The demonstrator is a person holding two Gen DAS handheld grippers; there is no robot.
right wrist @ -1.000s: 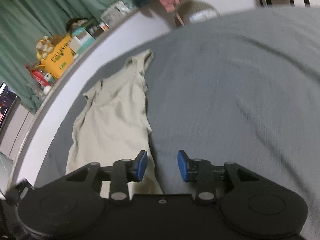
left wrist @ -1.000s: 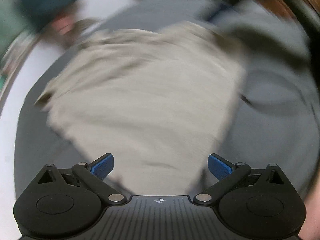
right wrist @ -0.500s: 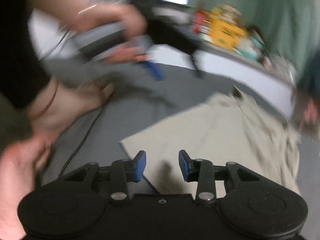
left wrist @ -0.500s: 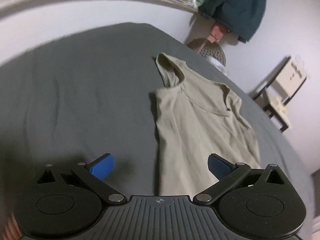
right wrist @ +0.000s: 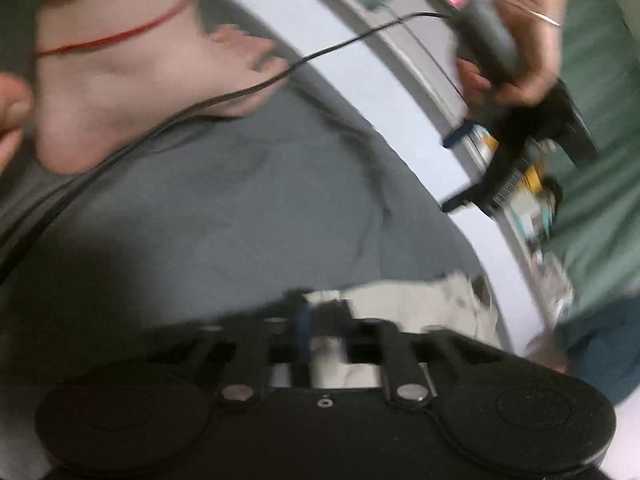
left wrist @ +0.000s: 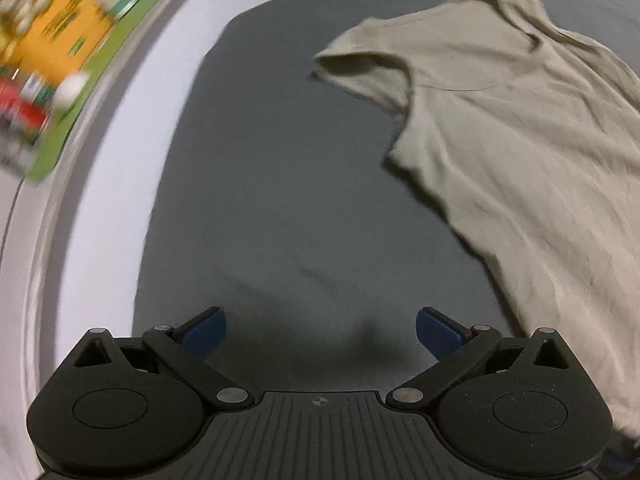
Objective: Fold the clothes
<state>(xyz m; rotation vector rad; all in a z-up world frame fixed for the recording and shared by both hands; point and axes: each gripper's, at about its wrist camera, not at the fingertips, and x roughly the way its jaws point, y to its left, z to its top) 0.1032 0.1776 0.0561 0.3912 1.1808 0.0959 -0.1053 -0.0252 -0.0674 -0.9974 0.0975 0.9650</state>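
From the left wrist camera, a blurred shelf of bright packaging [left wrist: 52,60] runs along the far left, then a pale bed edge [left wrist: 132,128], then the dark grey bedsheet [left wrist: 280,184]. The left gripper [left wrist: 320,330] hangs over bare sheet with its blue-padded fingers [left wrist: 202,330] spread wide and nothing between them. To its right the beige T-shirt [left wrist: 520,152] lies flat on the sheet, one short sleeve pointing toward the bed edge, its side seam near the gripper's right finger but not touching it.

The right wrist view is heavily blurred. At left a bare foot [right wrist: 120,92] with a red ankle string [right wrist: 112,38] rests on the sheet, a black cable [right wrist: 224,96] crossing it. Low in the centre, the right gripper [right wrist: 320,320] sits at the T-shirt's edge; its fingers seem drawn close together, but I cannot tell whether they pinch the cloth. At upper right, the person's left hand [right wrist: 516,60] grips the other tool's handle.
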